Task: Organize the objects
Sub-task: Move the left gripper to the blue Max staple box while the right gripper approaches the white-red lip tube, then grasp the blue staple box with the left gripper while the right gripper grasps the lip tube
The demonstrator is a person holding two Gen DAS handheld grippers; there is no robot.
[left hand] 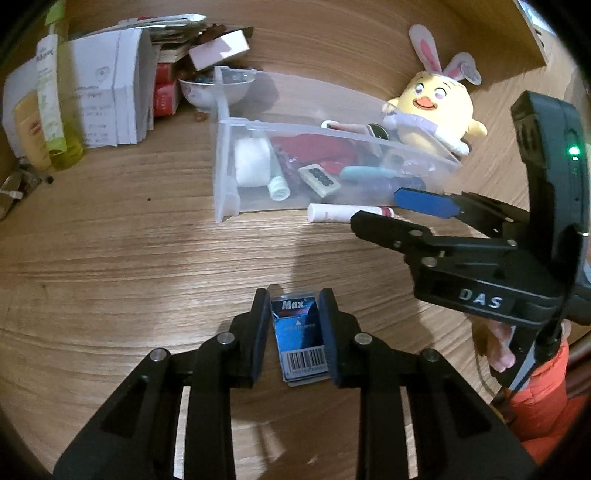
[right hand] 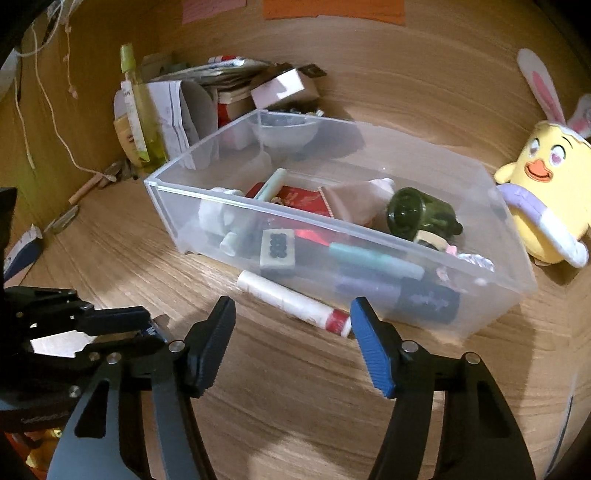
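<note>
A light wood-grain desktop (left hand: 122, 254) fills both views, running back to a matching wooden back panel (right hand: 406, 66). Pink (right hand: 214, 7) and orange paper notes (right hand: 332, 9) stick to that panel, and soft shadows fall across the grain

Wooden desk (left hand: 110, 258), pinned paper notes (right hand: 332, 9), hanging string (right hand: 55, 122)

The left gripper (left hand: 294, 332) pointed steeply down at the tabletop, its two black fingers (left hand: 260, 332) drawn close together and clamped on the sides of a small flat packet (left hand: 300, 338). The right gripper (right hand: 291, 347) reached in from the right side, tilted down too, its jaws standing apart with nothing between them. A hand (left hand: 500, 343) in an orange sleeve (left hand: 539, 391) gripped its handle.
</note>
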